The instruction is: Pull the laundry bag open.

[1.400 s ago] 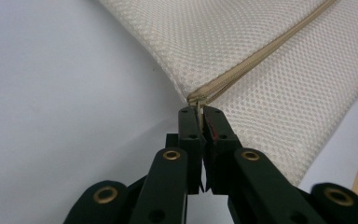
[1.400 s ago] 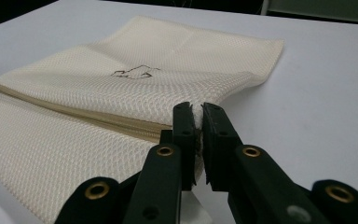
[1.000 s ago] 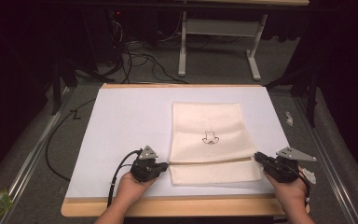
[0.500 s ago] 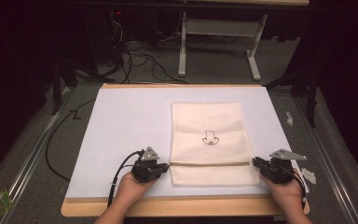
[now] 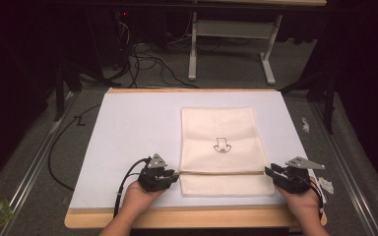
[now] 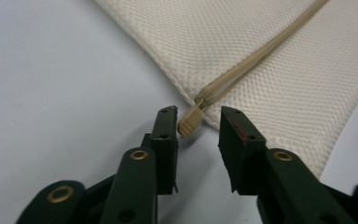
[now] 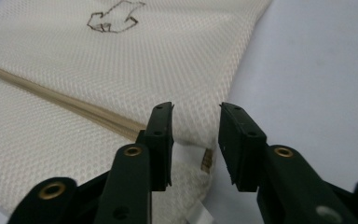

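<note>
My left gripper (image 6: 196,122) stands with its jaws apart around the tan zipper pull (image 6: 189,121) at the corner of the cream mesh bag (image 5: 222,147), which lies flat on the white counter (image 5: 128,128) near its front edge. My right gripper (image 7: 195,125) is also spread, its jaws framing the opposite end of the zipper (image 5: 222,172) where a small brass end stop (image 7: 207,161) and a white label (image 7: 186,151) sit at the bag's side seam. The likely step is to clamp both ends — pull on one side, fabric on the other — so the zipper can be drawn along its track. To do this well, I should centre the pull between the left pads before closing, since it now lies nearer one jaw, and take enough fabric on the right to hold the bag taut without pinching the track itself. The high view gives the overall layout: both hands at the bag's two sides, the small printed outline (image 5: 222,146) beyond the zipper. The gripper views add what it cannot resolve — the pull's angle, the mesh weave, the end stop.
</note>
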The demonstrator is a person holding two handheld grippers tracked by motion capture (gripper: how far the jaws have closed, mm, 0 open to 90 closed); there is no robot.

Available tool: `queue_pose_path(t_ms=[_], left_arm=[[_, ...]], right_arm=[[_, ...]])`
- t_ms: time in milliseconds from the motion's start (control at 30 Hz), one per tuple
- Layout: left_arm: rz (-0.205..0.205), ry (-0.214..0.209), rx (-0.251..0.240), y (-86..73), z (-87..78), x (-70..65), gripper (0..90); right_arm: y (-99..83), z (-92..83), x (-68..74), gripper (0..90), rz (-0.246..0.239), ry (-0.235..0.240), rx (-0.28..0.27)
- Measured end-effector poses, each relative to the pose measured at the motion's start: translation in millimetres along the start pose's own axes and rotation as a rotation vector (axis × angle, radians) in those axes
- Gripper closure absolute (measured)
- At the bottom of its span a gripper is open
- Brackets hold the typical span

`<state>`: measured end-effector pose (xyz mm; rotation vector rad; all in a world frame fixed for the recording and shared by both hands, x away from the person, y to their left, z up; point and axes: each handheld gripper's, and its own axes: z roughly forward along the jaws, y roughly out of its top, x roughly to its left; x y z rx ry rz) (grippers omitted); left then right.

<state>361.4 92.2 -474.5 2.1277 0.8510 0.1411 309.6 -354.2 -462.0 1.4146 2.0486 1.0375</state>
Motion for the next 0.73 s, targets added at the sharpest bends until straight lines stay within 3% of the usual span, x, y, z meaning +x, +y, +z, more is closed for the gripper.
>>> queue_pose_path(t_ms=[33,133,167,200,233,267,300,333,400,433,467,500,633,733], left_arm=[[-0.008,0.011,-0.028,1.0,-4.1,2.2,61.0],[-0.013,0.031,-0.071,2.4,-10.7,5.1,52.3],[0.002,0.127,-0.126,4.7,-21.1,7.0,47.6],[0.002,0.127,-0.126,4.7,-21.1,7.0,44.4],[0.056,0.240,-0.190,7.5,-36.3,7.6,39.4],[0.056,0.240,-0.190,7.5,-36.3,7.6,37.4],[0.071,0.299,-0.238,7.2,-48.8,12.1,34.4],[0.071,0.299,-0.238,7.2,-48.8,12.1,32.6],[0.025,0.322,-0.271,3.6,-60.0,23.1,28.8],[-0.017,0.339,-0.280,0.2,-65.6,32.3,25.8],[-0.017,0.339,-0.280,0.2,-65.6,32.3,24.2],[-0.045,0.346,-0.285,-2.8,-67.8,38.7,22.1],[-0.055,0.352,-0.280,-3.0,-65.7,40.7,18.9],[-0.040,0.352,-0.271,-2.3,-63.1,39.5,18.4]], right_arm=[[2.0,-3.9,1.3,58.7,0.009,0.013,-0.027],[3.6,-7.2,0.4,52.6,0.006,0.022,-0.063],[5.7,-11.6,-1.7,44.2,0.004,0.024,-0.095],[5.7,-11.6,-1.7,44.2,0.004,0.024,-0.095],[7.8,-17.8,-6.3,37.4,-0.004,0.000,-0.135],[7.8,-17.8,-6.3,37.4,-0.004,0.000,-0.135],[8.7,-24.1,-12.9,31.1,0.005,-0.028,-0.168],[8.7,-24.1,-12.9,31.1,0.005,-0.028,-0.168],[8.6,-30.5,-22.3,23.2,0.016,-0.061,-0.188],[7.4,-34.5,-28.6,20.9,0.027,-0.071,-0.200],[7.4,-34.5,-28.6,20.9,0.027,-0.071,-0.200],[5.9,-36.8,-32.4,17.9,0.033,-0.083,-0.211],[6.4,-36.2,-30.4,17.7,0.027,-0.093,-0.208],[7.2,-34.7,-27.0,17.7,0.013,-0.090,-0.205]])
